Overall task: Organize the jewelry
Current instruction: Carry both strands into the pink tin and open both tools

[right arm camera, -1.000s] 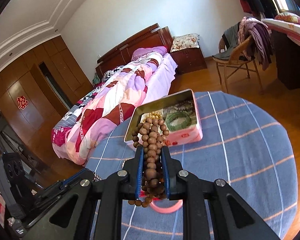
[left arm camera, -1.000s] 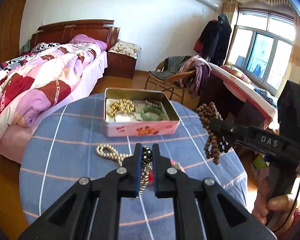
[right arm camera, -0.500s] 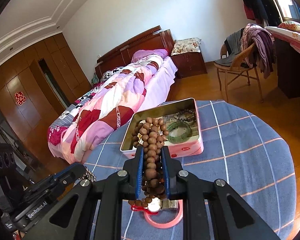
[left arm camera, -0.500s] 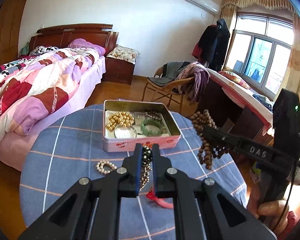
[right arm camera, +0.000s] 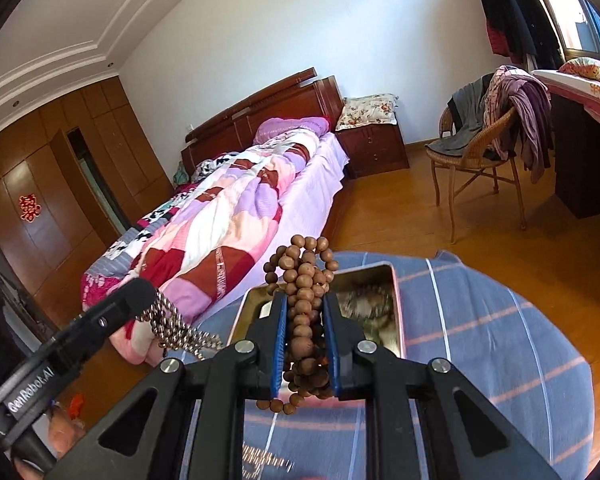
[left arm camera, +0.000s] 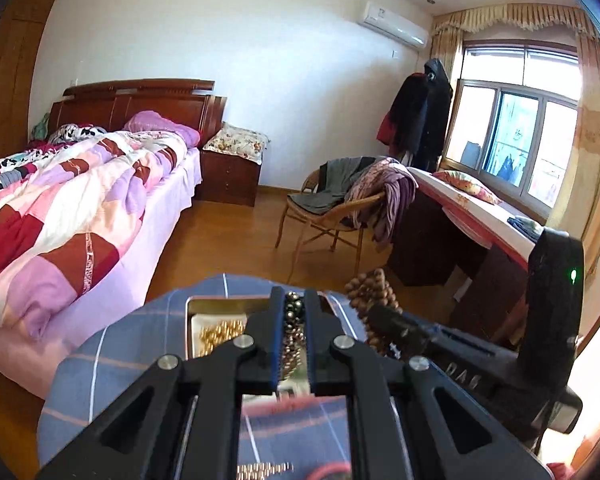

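The left gripper (left arm camera: pixel 294 308) was clenched on a strand of small dark metallic beads (left arm camera: pixel 291 334), which ran down between its blue-padded fingers (left arm camera: pixel 275 340) and, in the right wrist view, hung from its tip in a loose bunch to the left of the other tool. The right gripper (right arm camera: pixel 303 312) was clamped on a thick bundle of round brown wooden beads (right arm camera: pixel 300 276); the bundle stood up above the fingertips and spilled out below the pads. Both tools were held over a round table covered in a blue cloth with pale and pink stripes (right arm camera: pixel 500 344). On it sat an open rectangular metal tin (right arm camera: pixel 392 276), partly hidden behind each gripper; a heap of gold-coloured beads (left arm camera: pixel 220 330) lay in its left part, and its other contents were too blurred to name. Beyond the table stood a bed with a pink and red patchwork quilt (left arm camera: pixel 72 208) and a wicker chair draped with clothes (left arm camera: pixel 340 200).
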`<state>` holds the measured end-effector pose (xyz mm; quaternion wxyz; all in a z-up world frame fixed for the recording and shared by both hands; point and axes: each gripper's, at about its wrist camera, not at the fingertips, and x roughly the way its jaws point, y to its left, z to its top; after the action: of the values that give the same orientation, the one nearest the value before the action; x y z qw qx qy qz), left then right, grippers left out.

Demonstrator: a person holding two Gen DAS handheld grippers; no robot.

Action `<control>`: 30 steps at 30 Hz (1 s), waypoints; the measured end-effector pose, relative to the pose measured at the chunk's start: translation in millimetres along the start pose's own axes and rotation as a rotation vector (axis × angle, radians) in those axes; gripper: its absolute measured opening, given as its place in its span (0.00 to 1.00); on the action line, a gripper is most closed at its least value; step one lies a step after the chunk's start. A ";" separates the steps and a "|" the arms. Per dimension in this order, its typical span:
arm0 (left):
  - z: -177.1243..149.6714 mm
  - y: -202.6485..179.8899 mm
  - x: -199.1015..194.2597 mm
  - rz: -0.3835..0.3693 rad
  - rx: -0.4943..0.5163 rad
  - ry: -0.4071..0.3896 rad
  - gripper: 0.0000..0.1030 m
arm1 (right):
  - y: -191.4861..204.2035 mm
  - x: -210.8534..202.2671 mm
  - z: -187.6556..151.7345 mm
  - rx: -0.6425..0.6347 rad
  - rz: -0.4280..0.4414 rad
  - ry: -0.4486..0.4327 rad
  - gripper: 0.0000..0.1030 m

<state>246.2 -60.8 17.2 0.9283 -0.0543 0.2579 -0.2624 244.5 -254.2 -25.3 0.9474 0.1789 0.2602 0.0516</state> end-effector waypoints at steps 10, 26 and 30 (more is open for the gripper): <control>-12.2 16.8 67.2 0.041 -0.037 0.083 0.10 | -18.8 81.8 -11.0 -0.017 -0.076 0.122 0.17; -42.8 27.5 109.2 0.174 -0.042 0.276 0.10 | -27.9 122.5 -28.5 -0.027 -0.098 0.208 0.19; -44.7 25.0 110.2 0.239 -0.016 0.311 0.20 | -32.5 117.9 -23.4 0.016 -0.138 0.220 0.54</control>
<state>315.4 -94.6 -76.8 0.9014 0.0108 0.4047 -0.1535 334.0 -254.6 -111.8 0.9131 0.1611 0.3746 0.0034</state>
